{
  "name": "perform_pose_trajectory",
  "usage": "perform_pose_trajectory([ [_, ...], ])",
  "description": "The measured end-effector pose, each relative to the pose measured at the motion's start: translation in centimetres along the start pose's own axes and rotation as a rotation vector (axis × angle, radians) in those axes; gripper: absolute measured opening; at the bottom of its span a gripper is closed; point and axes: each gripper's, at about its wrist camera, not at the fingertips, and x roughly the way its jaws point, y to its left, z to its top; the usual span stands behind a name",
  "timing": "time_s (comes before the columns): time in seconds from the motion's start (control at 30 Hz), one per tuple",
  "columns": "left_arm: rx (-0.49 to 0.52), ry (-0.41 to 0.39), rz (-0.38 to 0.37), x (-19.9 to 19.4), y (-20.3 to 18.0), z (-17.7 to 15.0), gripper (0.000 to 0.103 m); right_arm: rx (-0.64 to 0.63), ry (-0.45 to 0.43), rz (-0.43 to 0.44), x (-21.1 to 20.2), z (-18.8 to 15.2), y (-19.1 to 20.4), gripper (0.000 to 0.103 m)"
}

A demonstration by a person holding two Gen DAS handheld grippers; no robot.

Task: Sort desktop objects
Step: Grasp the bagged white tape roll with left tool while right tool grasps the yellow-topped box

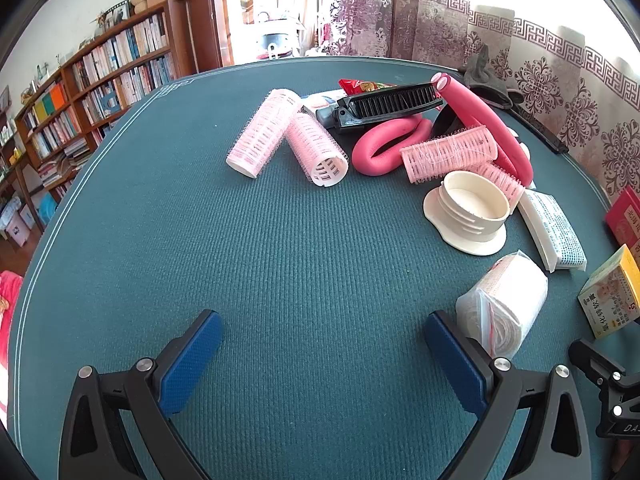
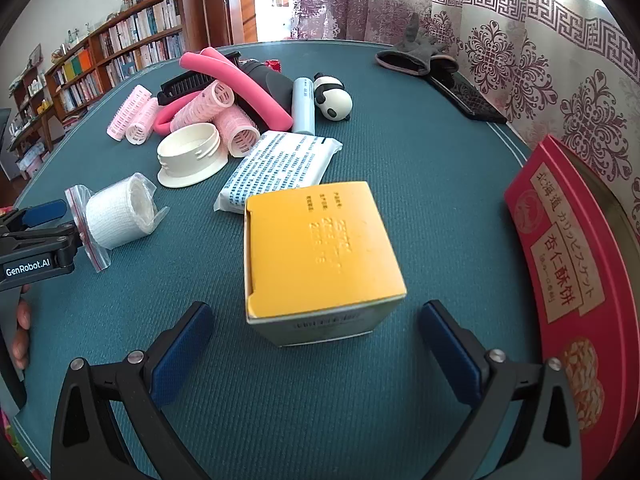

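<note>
The right hand-held gripper [image 2: 316,344] hangs low over the green table [image 2: 420,168], its blue pads spread wide and gripping nothing. The yellow box [image 2: 320,252] sits straight ahead of it, centred on the gap between the pads and just beyond their tips. The box's long axis runs away from the gripper, so its two long sides face the pads, and I'd judge a short push forward would bracket it without any turning.

The left hand-held gripper [image 1: 322,356] is just as wide open and empty, over bare table off to the left of the box. The bagged white roll [image 1: 502,304] lies beside its right pad [image 1: 456,364], not between the pads.

Beyond the box lie a printed white packet [image 2: 280,168], a white lid [image 2: 190,156] and a heap of pink curlers [image 2: 224,116]. A red tin [image 2: 572,248] stands to the box's right. The right gripper is plainly the nearer one to the box.
</note>
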Motion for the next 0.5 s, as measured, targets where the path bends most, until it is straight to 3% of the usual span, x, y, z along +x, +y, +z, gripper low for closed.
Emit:
perform_pose_trajectory([
  [0.5,-0.006,0.002,-0.006,0.01,0.76,-0.38,0.102,0.007,-0.011,0.003,-0.08,-0.48,-0.14,0.103],
])
